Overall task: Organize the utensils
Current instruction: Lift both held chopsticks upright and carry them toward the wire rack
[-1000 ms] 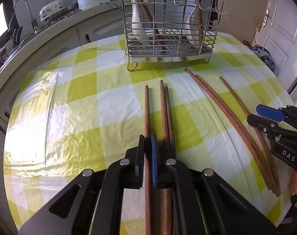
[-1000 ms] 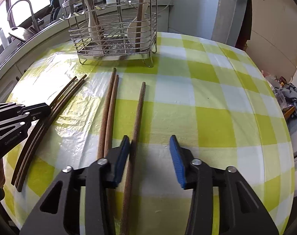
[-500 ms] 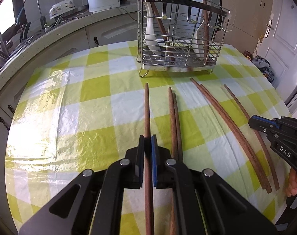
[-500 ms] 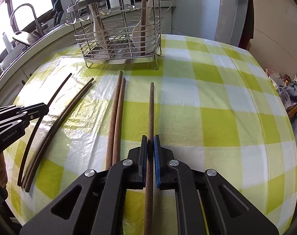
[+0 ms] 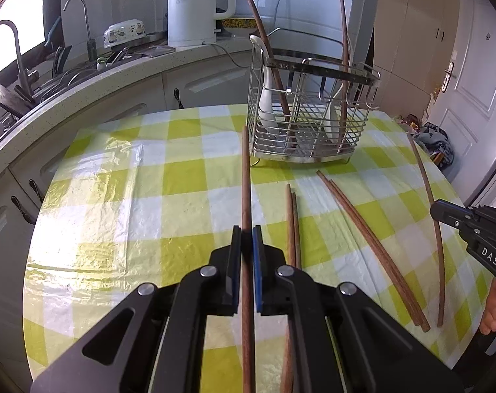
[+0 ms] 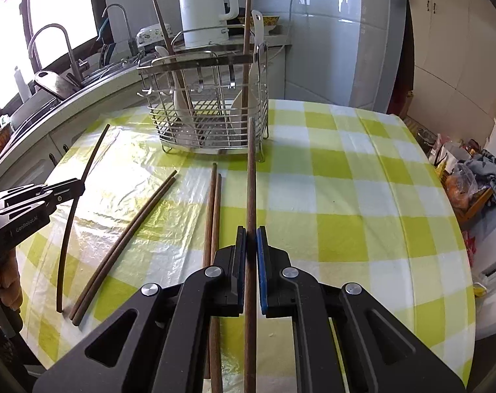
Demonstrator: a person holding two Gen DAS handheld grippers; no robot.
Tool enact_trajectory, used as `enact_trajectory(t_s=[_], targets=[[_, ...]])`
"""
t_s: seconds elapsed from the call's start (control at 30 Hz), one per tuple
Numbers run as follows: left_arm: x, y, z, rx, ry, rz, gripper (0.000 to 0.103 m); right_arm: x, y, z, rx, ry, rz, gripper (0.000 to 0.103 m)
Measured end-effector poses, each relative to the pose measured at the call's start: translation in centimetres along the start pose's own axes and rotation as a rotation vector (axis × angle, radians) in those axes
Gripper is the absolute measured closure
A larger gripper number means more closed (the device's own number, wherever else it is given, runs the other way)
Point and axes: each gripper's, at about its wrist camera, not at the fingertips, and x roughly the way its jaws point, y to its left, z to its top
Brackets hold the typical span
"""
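Note:
My left gripper (image 5: pixel 247 232) is shut on a long brown chopstick (image 5: pixel 245 180), lifted off the table and pointing toward the wire utensil basket (image 5: pixel 310 111). My right gripper (image 6: pixel 251 234) is shut on another brown chopstick (image 6: pixel 251 177), also raised and pointing at the basket (image 6: pixel 212 108). The basket holds two white spoons and two upright chopsticks. A pair of chopsticks (image 5: pixel 292 222) lies beside the left gripper, another pair (image 5: pixel 372 249) further right. The right gripper also shows at the right of the left wrist view (image 5: pixel 437 211), and the left gripper at the left of the right wrist view (image 6: pixel 79 185).
The round table has a yellow-checked plastic cloth (image 5: pixel 123 209). A white kettle (image 5: pixel 195 6) and sink taps stand on the counter behind. Two chopstick pairs (image 6: pixel 212 216) (image 6: pixel 130 235) lie on the cloth left of the right gripper. A door (image 5: pixel 470 85) is at the right.
Both grippers have lifted with their chopsticks, so the table and basket look further away. The right gripper closed on its chopstick between one second and half a second ago.

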Motion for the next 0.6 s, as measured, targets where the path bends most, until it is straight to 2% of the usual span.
enact_trajectory(t_s=[0.4,0.6], targets=[[-4.4,0.0,1.6,-0.012,-0.101,-0.005,0.096,-3.9,0.1,1.4,0.005,-0.078,-0.01,0.095],[-5.7,-0.3,1.8,-0.008,-0.125,-0.004,0.096,-5.0,-0.1,1.8,0.008,-0.102,-0.018,0.095]])
